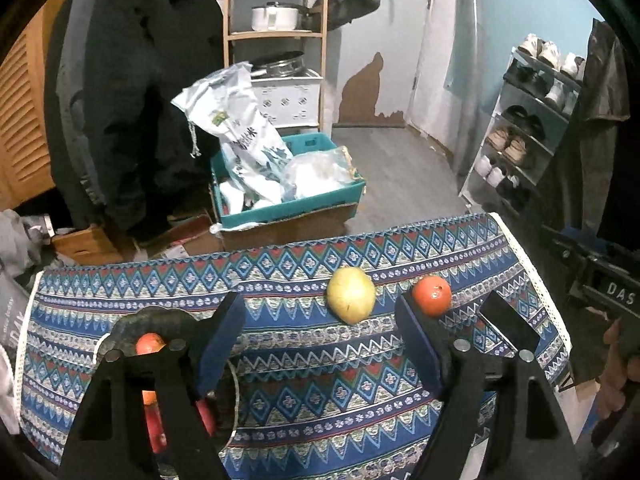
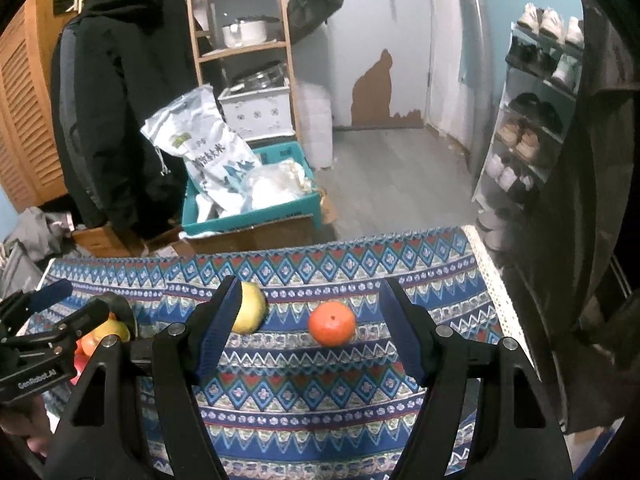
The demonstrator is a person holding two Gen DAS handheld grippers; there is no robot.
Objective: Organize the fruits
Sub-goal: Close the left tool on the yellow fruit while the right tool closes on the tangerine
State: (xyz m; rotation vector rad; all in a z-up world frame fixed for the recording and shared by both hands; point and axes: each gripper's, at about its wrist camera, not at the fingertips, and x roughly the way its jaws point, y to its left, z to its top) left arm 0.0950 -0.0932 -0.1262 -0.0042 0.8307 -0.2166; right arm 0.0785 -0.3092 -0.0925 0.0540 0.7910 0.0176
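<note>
Black plastic left gripper [image 1: 320,340] and right gripper [image 2: 308,326], blue ribbed pads [image 2: 218,328], silver pivot screws, white GenRobot.AI lettering, bare-skinned hand [image 1: 618,376].

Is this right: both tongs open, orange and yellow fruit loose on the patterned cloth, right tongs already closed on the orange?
Not quite. The right tongs are open; the orange sits free between the fingers on the patterned cloth, as the right wrist view shows. The rest holds: yellow fruit lies loose, and the left tongs are open.
</note>
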